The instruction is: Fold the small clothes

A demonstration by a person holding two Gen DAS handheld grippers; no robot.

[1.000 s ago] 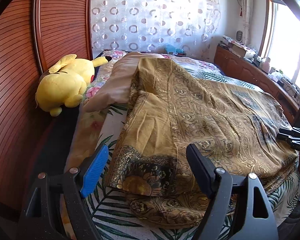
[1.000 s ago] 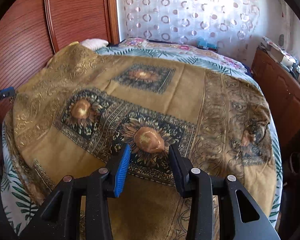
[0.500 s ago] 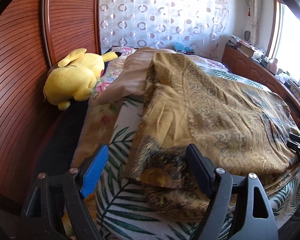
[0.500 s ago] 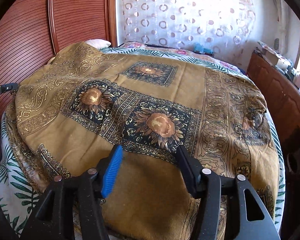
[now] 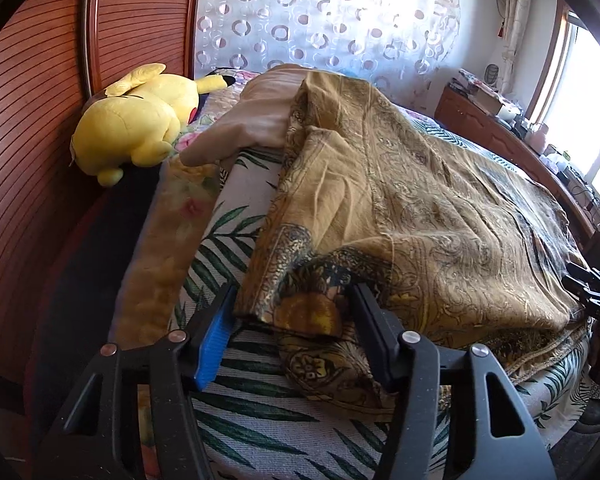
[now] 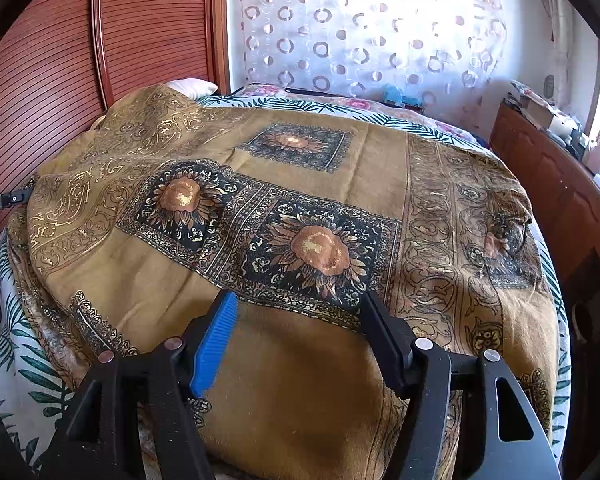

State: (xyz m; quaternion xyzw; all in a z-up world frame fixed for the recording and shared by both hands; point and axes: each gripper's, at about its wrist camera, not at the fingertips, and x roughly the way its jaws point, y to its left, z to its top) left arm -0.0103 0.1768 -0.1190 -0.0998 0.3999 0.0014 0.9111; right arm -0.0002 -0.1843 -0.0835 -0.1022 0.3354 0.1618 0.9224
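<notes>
Cloth: a large mustard-gold cloth (image 6: 284, 168) printed with dark sunflower squares lies spread over the bed (image 5: 260, 412), covering most of its top; in the left wrist view its near corner (image 5: 300, 308) is turned back on itself, one layer on another.
Left gripper: the left gripper (image 5: 296, 320) points down at that folded corner; its jaws are closing, the corner lies between them, and the pads do not yet press it.
Right gripper: the right gripper (image 6: 300, 320) hovers low over the cloth's near edge; its jaws are opening, released, with cloth under them but none pinched.
Bed cover: a white sheet with green palm leaves (image 5: 228, 240) shows beside the cloth's left edge.
Pillow: a beige pillow (image 5: 256, 120) lies at the cloth's far left end, partly under it.
Plush toy: a yellow plush toy (image 5: 132, 120) lies beyond the pillow, against the ribbed wooden wall (image 5: 32, 128).
Curtain: a sheer curtain with ring pattern (image 6: 372, 36) hangs behind the bed's far side.
</notes>
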